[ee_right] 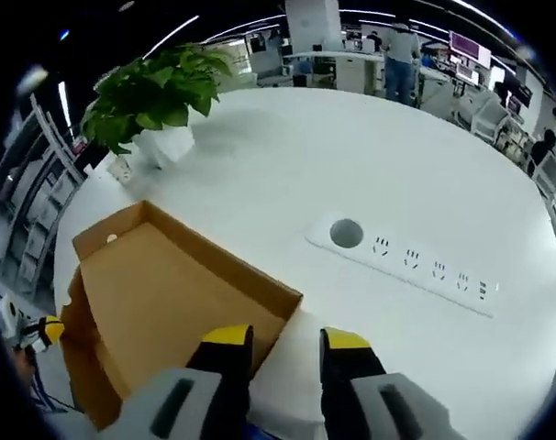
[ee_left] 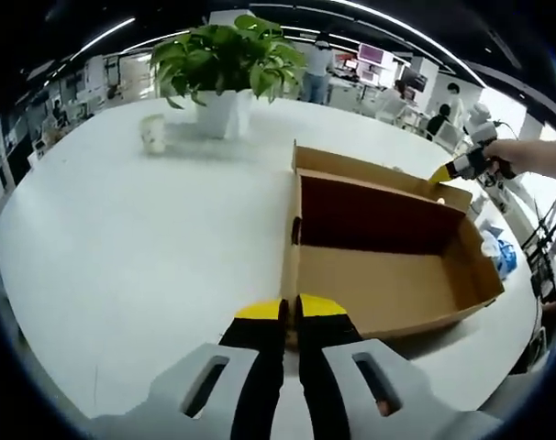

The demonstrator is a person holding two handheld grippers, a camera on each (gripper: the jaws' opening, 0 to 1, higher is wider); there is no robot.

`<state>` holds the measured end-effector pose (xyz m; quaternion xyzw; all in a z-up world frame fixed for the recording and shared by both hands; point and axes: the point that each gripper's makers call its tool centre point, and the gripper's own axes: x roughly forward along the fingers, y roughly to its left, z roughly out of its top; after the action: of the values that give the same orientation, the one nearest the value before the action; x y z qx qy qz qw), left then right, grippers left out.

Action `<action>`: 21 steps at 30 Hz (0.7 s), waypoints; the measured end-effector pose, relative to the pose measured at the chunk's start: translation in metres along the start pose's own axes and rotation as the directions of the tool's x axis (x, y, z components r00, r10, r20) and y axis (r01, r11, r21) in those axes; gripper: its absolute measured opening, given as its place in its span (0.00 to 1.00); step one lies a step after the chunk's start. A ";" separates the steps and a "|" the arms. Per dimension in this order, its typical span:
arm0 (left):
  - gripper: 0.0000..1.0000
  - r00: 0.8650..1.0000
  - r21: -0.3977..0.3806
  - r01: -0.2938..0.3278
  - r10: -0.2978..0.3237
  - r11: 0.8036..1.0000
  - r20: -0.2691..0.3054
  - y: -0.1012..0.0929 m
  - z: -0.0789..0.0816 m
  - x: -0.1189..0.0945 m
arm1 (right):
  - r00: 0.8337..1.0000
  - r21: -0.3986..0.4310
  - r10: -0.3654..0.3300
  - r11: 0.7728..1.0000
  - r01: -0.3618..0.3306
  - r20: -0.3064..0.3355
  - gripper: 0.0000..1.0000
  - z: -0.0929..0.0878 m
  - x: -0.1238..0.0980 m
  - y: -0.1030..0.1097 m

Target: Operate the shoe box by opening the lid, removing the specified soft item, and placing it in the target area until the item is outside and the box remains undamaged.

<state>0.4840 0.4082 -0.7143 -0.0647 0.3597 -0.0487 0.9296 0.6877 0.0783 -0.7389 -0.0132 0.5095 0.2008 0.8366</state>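
An open brown cardboard shoe box [ee_left: 379, 275] lies on the white table [ee_left: 122, 238]; its inside shows a bare brown floor and a dark red far wall. My left gripper [ee_left: 291, 310] is closed at the box's near corner, with the cardboard edge running between its yellow tips. It also appears at the box's far left corner [ee_right: 41, 332] in the right gripper view. My right gripper [ee_right: 287, 341] stands open with its jaws either side of a corner of the box [ee_right: 168, 293]. In the left gripper view the right gripper [ee_left: 457, 170] touches the far rim.
A potted green plant [ee_left: 227, 64] and a small cup [ee_left: 153, 133] stand at the table's back. A white power strip [ee_right: 406, 266] with a round port lies right of the box. A person's arm [ee_left: 535, 156] reaches in. Desks and people fill the office behind.
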 end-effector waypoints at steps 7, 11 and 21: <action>0.02 1.000 -0.001 0.004 -0.004 1.000 -0.003 -0.001 0.000 0.000 | 1.000 0.024 -0.012 1.000 0.012 -0.014 0.16 -0.006 0.005 0.006; 0.02 1.000 0.003 0.005 -0.005 1.000 -0.006 -0.001 0.001 0.001 | 0.999 0.052 -0.023 0.998 0.024 -0.022 0.11 -0.010 0.005 0.004; 0.02 1.000 0.010 0.000 0.000 1.000 -0.008 -0.001 0.001 -0.001 | 0.998 0.028 -0.063 0.998 0.064 -0.030 0.03 -0.012 -0.002 0.007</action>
<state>0.4838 0.4069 -0.7132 -0.0596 0.3630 -0.0506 0.9285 0.6744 0.0816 -0.7417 -0.0200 0.5236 0.1664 0.8353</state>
